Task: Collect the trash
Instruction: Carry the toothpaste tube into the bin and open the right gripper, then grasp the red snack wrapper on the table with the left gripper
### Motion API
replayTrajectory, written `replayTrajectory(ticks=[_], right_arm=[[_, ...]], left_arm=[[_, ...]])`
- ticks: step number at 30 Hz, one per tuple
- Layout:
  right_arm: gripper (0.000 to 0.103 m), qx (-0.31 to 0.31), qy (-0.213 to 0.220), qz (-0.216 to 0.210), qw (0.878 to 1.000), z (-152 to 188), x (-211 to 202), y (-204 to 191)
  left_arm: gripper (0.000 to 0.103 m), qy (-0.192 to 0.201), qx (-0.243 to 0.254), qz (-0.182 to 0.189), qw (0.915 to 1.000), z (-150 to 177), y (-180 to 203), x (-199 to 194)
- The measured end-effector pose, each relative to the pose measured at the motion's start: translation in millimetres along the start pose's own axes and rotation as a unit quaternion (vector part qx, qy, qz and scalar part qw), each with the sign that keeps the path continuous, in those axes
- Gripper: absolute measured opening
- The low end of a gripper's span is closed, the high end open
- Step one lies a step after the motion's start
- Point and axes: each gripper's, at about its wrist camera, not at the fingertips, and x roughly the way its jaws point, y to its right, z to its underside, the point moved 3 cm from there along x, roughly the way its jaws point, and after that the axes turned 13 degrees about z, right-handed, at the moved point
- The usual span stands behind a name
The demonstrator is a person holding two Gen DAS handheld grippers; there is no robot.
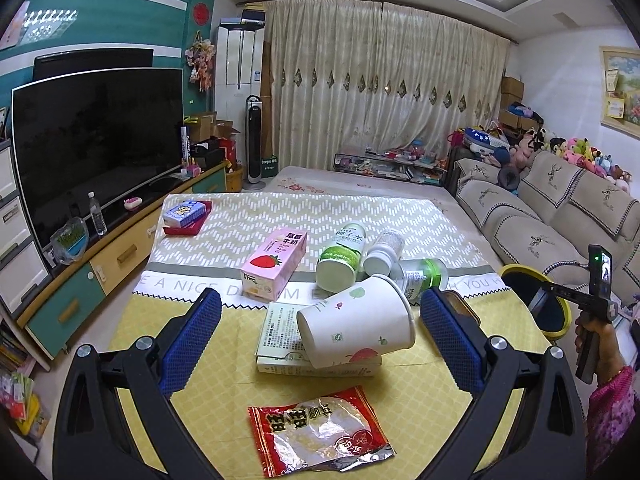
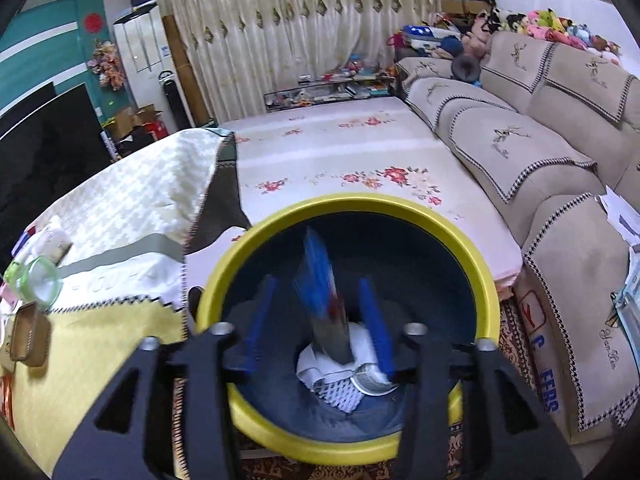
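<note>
Beside the littered table [image 1: 192, 364], the right gripper [image 2: 320, 320], jaws parted, drops a blurred blue wrapper [image 2: 318, 280] into the yellow bin [image 2: 348, 206]; next, the open, empty left gripper [image 1: 320, 336] should close on the near paper cup [image 1: 356, 320].

Left gripper [image 1: 320, 320] jaws spread wide, gap blocked by a tipped paper cup [image 1: 356, 328] lying on a flat box [image 1: 280, 340]. Behind them, bottles [image 1: 340, 260] and a pink carton [image 1: 274, 264] are packed close together — no clean lane through. Snack wrapper [image 1: 320, 436] lies alone on bare yellow cloth [image 1: 224, 360], near side open. Right gripper [image 2: 316, 320] sits over the bin [image 2: 348, 208]; a blurred blue packet [image 2: 320, 276] is between the fingers — the bin mouth around it is otherwise free.
</note>
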Motion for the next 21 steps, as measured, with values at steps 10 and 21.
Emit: replayTrajectory(ticks=[10,21], right_arm=[[0.054,-0.009,0.028,0.003,1.0,1.5,-43.0,-9.0],[0.056,-0.095,0.043,-0.11,0.988,15.9,-108.7,-113.3]], left_arm=[[0.098,0.004,-0.002,0.0,1.0,-0.3,0.9,-0.5],[0.098,0.017,0.004,-0.008,0.9998,3.8,-1.9,-11.2]])
